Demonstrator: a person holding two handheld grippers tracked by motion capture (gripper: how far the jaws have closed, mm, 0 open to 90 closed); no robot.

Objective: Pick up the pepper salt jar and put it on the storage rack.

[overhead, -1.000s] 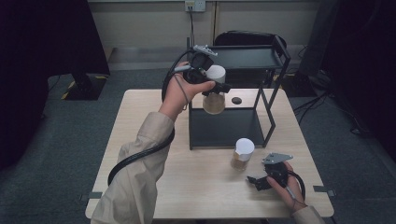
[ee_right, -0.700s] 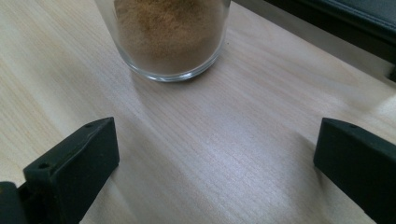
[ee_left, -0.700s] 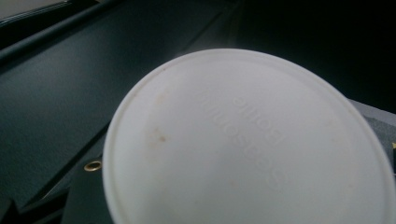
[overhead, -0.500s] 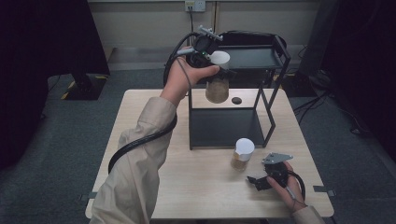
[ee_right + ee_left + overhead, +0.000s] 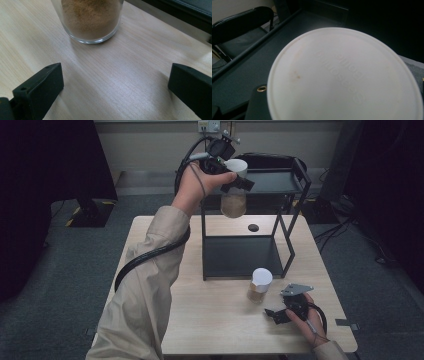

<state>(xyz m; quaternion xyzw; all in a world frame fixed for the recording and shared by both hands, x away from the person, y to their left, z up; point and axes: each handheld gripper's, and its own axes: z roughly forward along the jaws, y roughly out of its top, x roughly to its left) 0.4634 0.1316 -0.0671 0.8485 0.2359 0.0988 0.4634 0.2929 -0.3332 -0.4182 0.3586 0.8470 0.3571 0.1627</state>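
Observation:
My left gripper (image 5: 235, 177) is raised high beside the front left corner of the black metal rack's top shelf (image 5: 272, 182), shut on a glass jar (image 5: 233, 204) of brown powder just under its white lid. That white lid (image 5: 342, 75) sits close up in the left gripper view, with the dark shelf (image 5: 239, 77) behind it. A second jar (image 5: 260, 284) of the same kind stands on the wooden table (image 5: 215, 325) in front of the rack. My right gripper (image 5: 276, 314) rests open on the table just to its right, and this jar's base (image 5: 91, 20) stands ahead of the spread jaws (image 5: 115, 85).
The rack has a lower shelf (image 5: 242, 256) on the table and thin black legs. A small black disc (image 5: 253, 227) lies on the table behind it. A black chair (image 5: 239, 22) stands beyond the table. A thick cable trails from the left hand along the sleeve.
The left gripper has lifted its jar from under the top shelf's level up to the shelf's front left corner. The right gripper and the second jar have stayed put.

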